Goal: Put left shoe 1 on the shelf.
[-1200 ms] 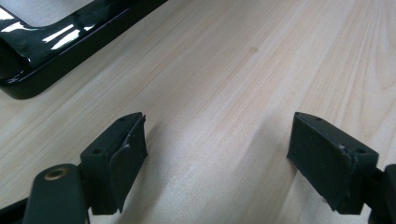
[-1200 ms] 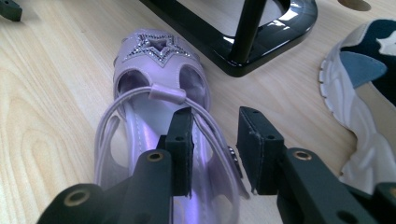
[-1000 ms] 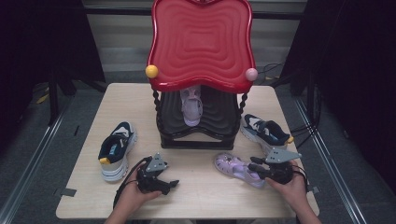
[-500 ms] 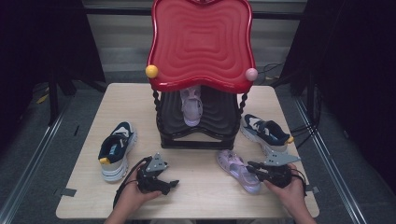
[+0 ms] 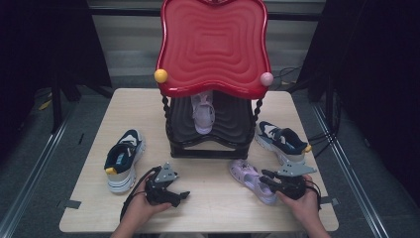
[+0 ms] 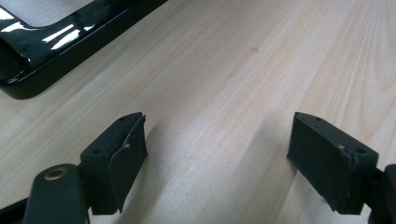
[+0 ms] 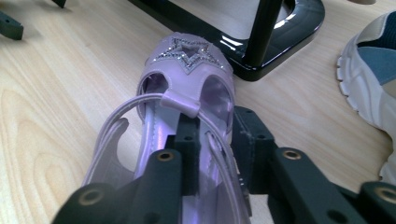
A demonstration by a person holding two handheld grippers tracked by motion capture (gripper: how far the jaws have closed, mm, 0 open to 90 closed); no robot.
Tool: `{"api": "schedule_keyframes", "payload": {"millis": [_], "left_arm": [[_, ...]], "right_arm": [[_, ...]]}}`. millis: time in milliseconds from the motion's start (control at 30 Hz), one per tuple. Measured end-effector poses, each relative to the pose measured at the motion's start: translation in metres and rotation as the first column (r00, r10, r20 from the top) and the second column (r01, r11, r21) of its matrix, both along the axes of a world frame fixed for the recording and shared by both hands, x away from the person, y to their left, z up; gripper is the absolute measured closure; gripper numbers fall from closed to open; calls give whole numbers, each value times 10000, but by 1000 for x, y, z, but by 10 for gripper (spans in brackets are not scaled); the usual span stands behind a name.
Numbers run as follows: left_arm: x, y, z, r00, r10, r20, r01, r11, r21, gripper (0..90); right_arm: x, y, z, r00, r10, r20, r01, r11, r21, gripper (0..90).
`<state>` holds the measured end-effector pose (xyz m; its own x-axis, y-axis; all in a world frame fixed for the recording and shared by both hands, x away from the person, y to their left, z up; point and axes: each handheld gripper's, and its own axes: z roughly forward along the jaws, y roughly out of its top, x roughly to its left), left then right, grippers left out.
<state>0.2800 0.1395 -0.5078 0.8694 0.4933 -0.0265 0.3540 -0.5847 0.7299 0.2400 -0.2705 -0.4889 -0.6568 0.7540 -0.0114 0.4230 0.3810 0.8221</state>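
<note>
Ahead of both your tools stands the rack [image 5: 212, 89], red top over a black base, with one lilac shoe [image 5: 203, 111] already on its lower shelf. That suggests the work in hand is getting shoes onto it. The bench [image 5: 223, 208] under the tools carries the rest: a navy trainer [image 5: 123, 159] just left of your left tool, and another trainer [image 5: 283, 141] just beyond your right tool.

Your right tool [image 7: 212, 140] is clenched on the sandal [image 7: 187, 88]. Its jaws have just been closing, one inside the shoe and one outside, pinching the side wall near the heel strap (a sensible spot, since the strap alone would flop). The sandal lies flat on the bench with its star toe pointing away from the tool toward the rack's base, so a lift and a push forward should carry it in.

Your left tool [image 6: 217, 154] is released, jaws wide over bare wood, with nothing between them. It is probably waiting its turn.
</note>
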Motion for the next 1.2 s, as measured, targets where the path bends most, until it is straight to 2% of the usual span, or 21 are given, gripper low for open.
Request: {"api": "schedule_keyframes", "payload": {"millis": [200, 333, 667, 900, 1033, 1200], "left_arm": [[0, 0, 0, 10000, 2, -12, -2, 10000, -35, 187], [0, 0, 0, 10000, 10, -5, -10, 10000, -16, 187], [0, 0, 0, 10000, -5, 2, 5, 10000, 11, 187], [0, 0, 0, 10000, -17, -17, 17, 10000, -26, 187], [0, 0, 0, 10000, -17, -11, 17, 10000, -22, 187], [0, 0, 0, 10000, -19, -15, 19, 10000, -26, 186]], "right_arm": [[-1, 3, 1, 9998, 120, 185, -119, 9999, -72, 840], [-3, 7, 3, 9992, 131, 388, -124, 9998, -185, 845], [-11, 2, 15, 9953, -73, 967, 20, 9985, 546, 848], [-16, 3, 26, 9909, -52, 1345, -52, 9970, 769, 848], [-19, 5, 31, 9865, -106, 1636, -14, 9973, 730, 848], [-22, 7, 35, 9847, 26, 1741, -136, 9980, 616, 848]]}}
